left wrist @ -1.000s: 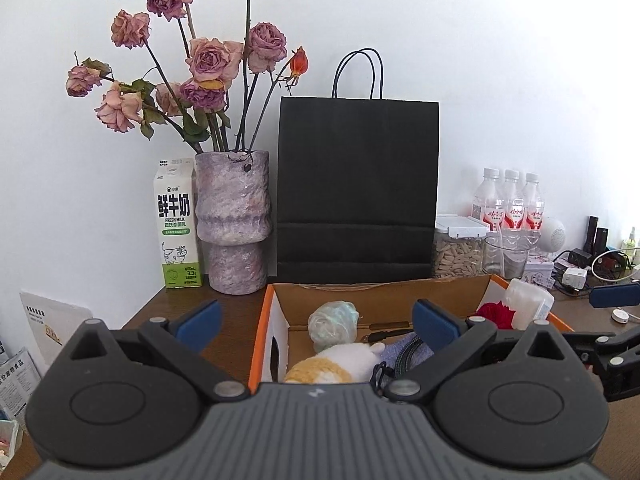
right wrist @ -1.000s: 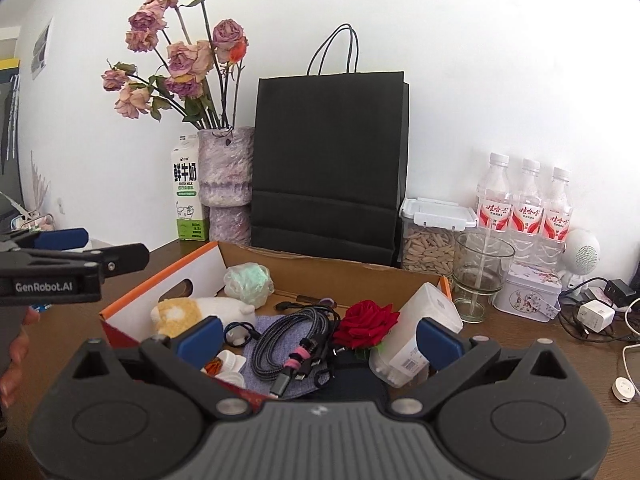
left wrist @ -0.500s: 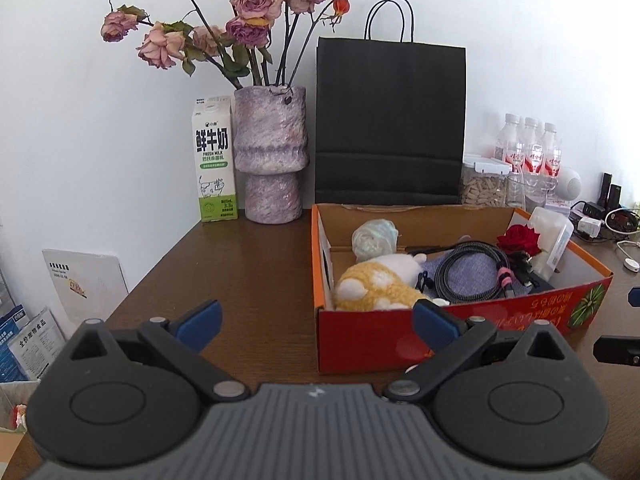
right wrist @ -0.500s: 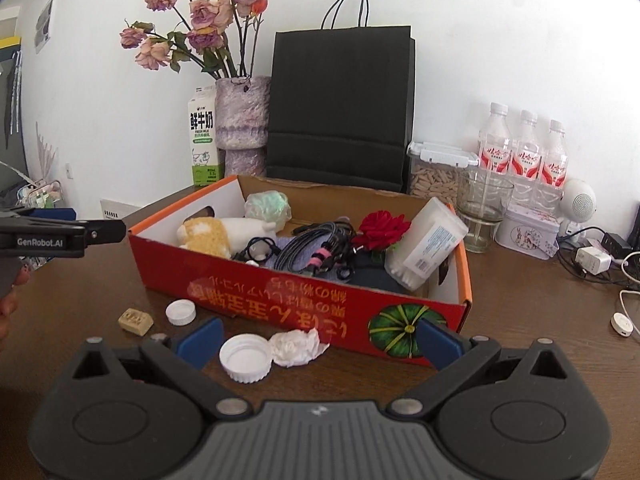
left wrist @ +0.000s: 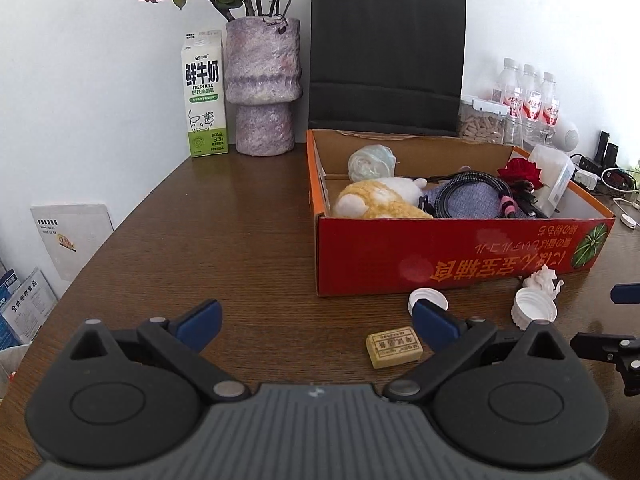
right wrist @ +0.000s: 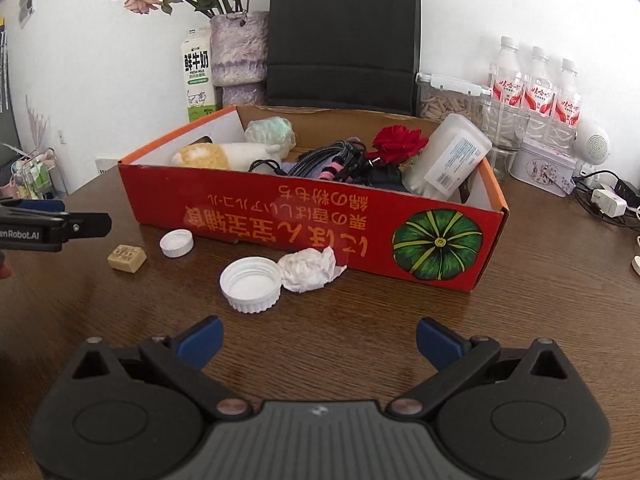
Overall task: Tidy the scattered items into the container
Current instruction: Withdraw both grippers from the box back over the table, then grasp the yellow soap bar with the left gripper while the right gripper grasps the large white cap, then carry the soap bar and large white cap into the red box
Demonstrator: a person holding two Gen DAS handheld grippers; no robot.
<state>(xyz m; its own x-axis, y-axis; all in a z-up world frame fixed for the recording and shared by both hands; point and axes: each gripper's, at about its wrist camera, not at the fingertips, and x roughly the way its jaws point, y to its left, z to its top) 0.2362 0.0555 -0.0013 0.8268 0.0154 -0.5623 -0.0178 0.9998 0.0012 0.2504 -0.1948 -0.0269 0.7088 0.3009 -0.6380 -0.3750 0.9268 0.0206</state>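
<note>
A red cardboard box (left wrist: 452, 248) (right wrist: 304, 220) on the brown table holds a plush toy (left wrist: 380, 200), a coiled cable (left wrist: 472, 192), a red rose (right wrist: 400, 144) and a white bottle (right wrist: 452, 156). In front of it lie a tan block (left wrist: 394, 346) (right wrist: 126, 258), a small white cap (left wrist: 427, 300) (right wrist: 177, 243), a large white cap (left wrist: 534, 312) (right wrist: 250, 284) and a crumpled tissue (left wrist: 544, 278) (right wrist: 312, 270). My left gripper (left wrist: 316, 322) is open, with the block just inside its right finger. My right gripper (right wrist: 318, 340) is open, short of the large cap.
Behind the box stand a milk carton (left wrist: 203, 92), a purple vase (left wrist: 262, 84) of dried roses and a black paper bag (left wrist: 386, 56). At the right are water bottles (right wrist: 536, 88), a jar (right wrist: 450, 100), a glass (right wrist: 506, 136), a tin (right wrist: 546, 170) and chargers (right wrist: 608, 202).
Both grippers have pulled back and tilted down from over the box. The box now sits farther ahead and the loose items on the table in front of it have come into view.
</note>
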